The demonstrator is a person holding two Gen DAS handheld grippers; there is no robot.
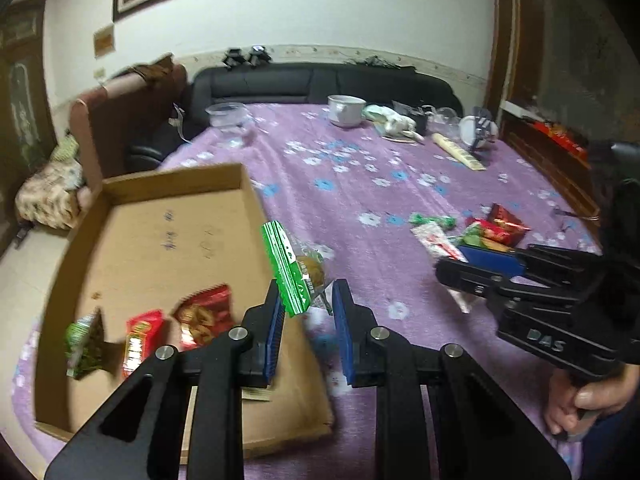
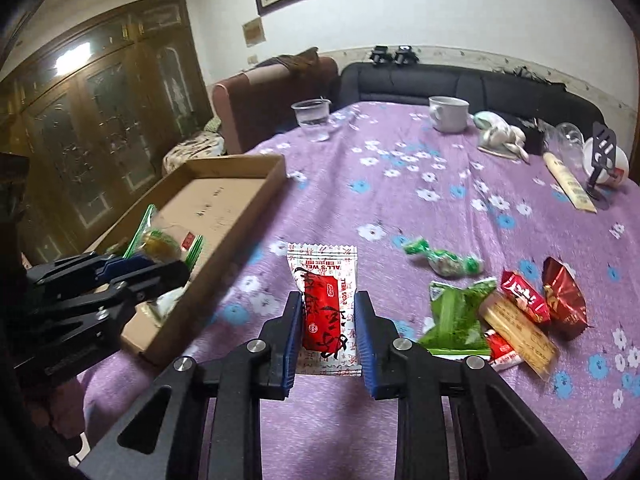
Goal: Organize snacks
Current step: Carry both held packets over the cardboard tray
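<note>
The left gripper [image 1: 308,308] pinches a clear packet with green ends [image 1: 294,270] between its blue fingers [image 1: 276,320], the packet standing up past the fingertips over the right wall of a shallow cardboard box [image 1: 160,240]. To the left of these fingers, on the box floor, lie a green snack [image 1: 84,344], a red bar [image 1: 142,340] and a red foil packet [image 1: 204,318]. The right gripper [image 2: 328,320] clamps a white-and-red sachet [image 2: 324,300] between its fingers [image 2: 366,332]; the sachet juts forward beyond the tips, above the purple flowered cloth of the counter [image 2: 400,184]. To the right of these fingers sits a loose heap of snacks: a green wrapper [image 2: 456,316], a tan bar [image 2: 516,332], two red packets [image 2: 524,296] and a green-ended sweet [image 2: 444,262]. Far ahead stand a white mug [image 2: 448,114] and a clear plastic cup [image 2: 312,120].
</note>
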